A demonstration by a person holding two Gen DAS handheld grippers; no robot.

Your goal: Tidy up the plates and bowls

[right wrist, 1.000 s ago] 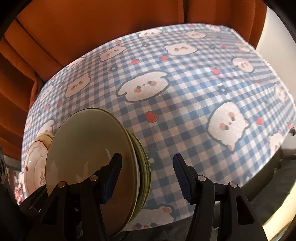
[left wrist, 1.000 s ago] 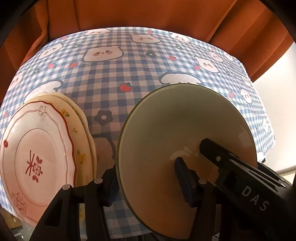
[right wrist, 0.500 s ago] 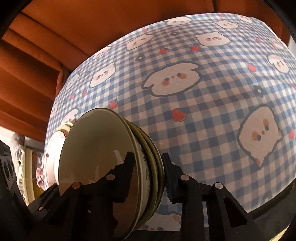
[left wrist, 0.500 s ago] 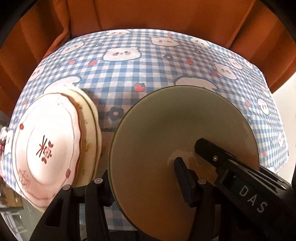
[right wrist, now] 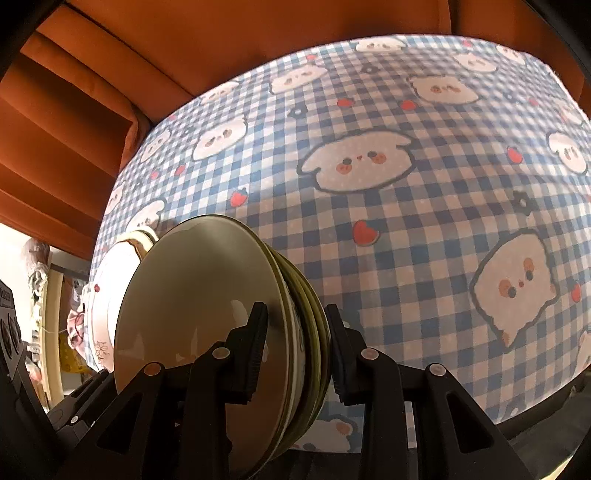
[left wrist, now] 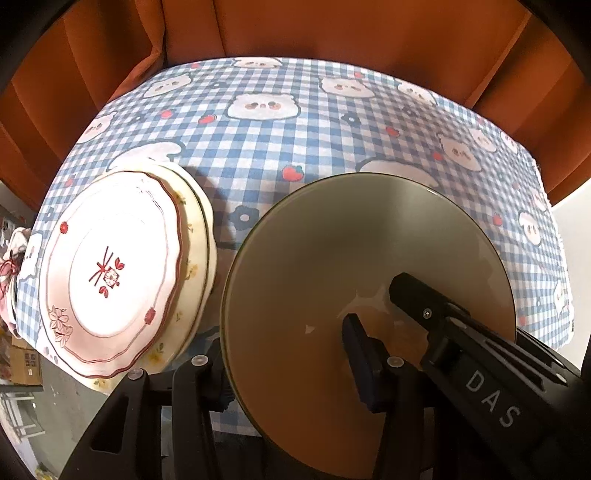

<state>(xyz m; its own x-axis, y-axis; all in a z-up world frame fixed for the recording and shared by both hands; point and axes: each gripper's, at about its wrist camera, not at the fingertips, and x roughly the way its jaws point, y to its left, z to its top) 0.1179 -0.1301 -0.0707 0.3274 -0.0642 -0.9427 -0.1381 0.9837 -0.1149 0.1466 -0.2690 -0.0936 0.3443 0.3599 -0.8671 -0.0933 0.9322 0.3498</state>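
The bowls [right wrist: 207,332] sit nested in a stack near the worktop's near edge, towards its left side, on the checked cloth [right wrist: 424,206]. The top bowl [left wrist: 351,295] is olive-grey inside with a thin dark rim; under it the right wrist view shows several green and pale rims packed close.

The right gripper [right wrist: 295,343] has its jaws clamped across the stack's near rim — one finger [right wrist: 255,343] inside the top bowl, the other pressed to the outside of the lowest rim. The gap is narrow and filled by the rims, so it has hold of the bowls.

The left gripper [left wrist: 288,358] straddles the near-left rim of the top bowl. Its jaws are partly open and closing, with the rim between them: one finger [left wrist: 360,358] lies inside the bowl, the other [left wrist: 218,369] stands outside behind the rim. I cannot tell from the left wrist view whether the pads press on the wall. The right gripper's black arm, lettered DAS, reaches into the same bowl just beside the left one's inner finger.

The plates [left wrist: 110,280] lie stacked just left of the bowls, at the worktop's left edge — a pink scalloped one with red trim on top of cream ones, close to the bowls but not clearly touching. An orange curtain [left wrist: 332,29] hangs beyond the far edge.
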